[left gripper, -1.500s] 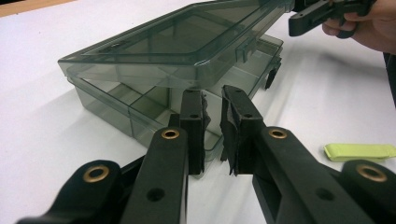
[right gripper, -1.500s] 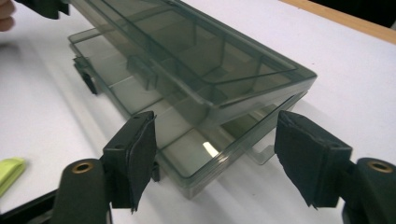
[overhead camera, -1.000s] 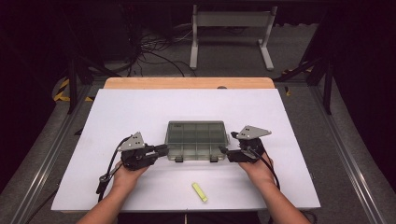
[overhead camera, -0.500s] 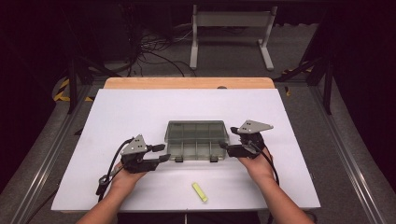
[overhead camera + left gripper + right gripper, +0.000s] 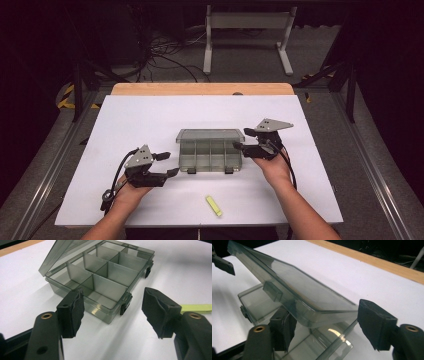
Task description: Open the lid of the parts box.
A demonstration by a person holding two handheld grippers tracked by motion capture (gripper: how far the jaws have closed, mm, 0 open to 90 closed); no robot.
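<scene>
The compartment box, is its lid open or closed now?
Partly open: the lid slants up off the compartment box, uncovering empty compartments.

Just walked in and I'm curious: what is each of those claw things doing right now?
Left gripper: open, holding nothing, jaws just widened.
Right gripper: open around the box lid, jaws just narrowed; grip cannot be told.

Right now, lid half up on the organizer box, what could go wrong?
1. The lid rests on one pad of the right gripper, whose fingers are not clamped on it; it may slip and drop shut.
2. The left gripper has just been opening and stands off the box, so the base may slide or tip.
3. The yellow piece lies near the person's forearms and could get swept off.
</scene>
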